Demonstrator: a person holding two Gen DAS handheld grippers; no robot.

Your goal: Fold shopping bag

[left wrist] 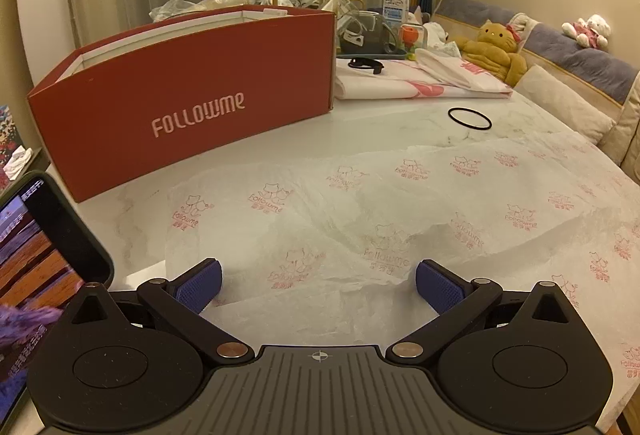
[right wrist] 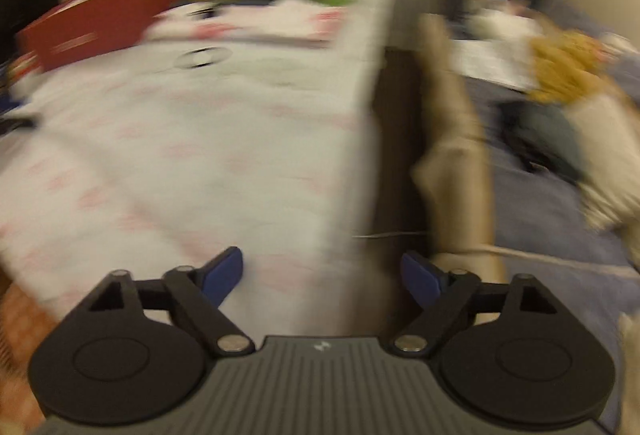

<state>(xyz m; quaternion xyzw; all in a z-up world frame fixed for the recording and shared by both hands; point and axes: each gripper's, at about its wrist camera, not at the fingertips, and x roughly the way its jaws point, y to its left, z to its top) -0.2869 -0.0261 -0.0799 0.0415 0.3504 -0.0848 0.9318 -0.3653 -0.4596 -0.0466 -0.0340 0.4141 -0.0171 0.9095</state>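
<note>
Curtains hang behind our marble counter [left wrist: 400,123], and the right wrist view is badly smeared by blur, so we barely make out detail there. We see the shopping bag [left wrist: 360,219] spread flat and crinkled across the counter. Left tongs [left wrist: 319,285] gape wide just over its near edge, gripping nothing. Right tongs [right wrist: 322,277] also gape, empty, at the counter's edge. Behind, the red box [left wrist: 188,91] stands open; its contents are hidden.

The marble counter [left wrist: 384,123] carries a red box [left wrist: 180,95] far left, a black ring [left wrist: 469,118], folded bags [left wrist: 420,83] far right, and the spread white shopping bag [left wrist: 400,211] near.
</note>
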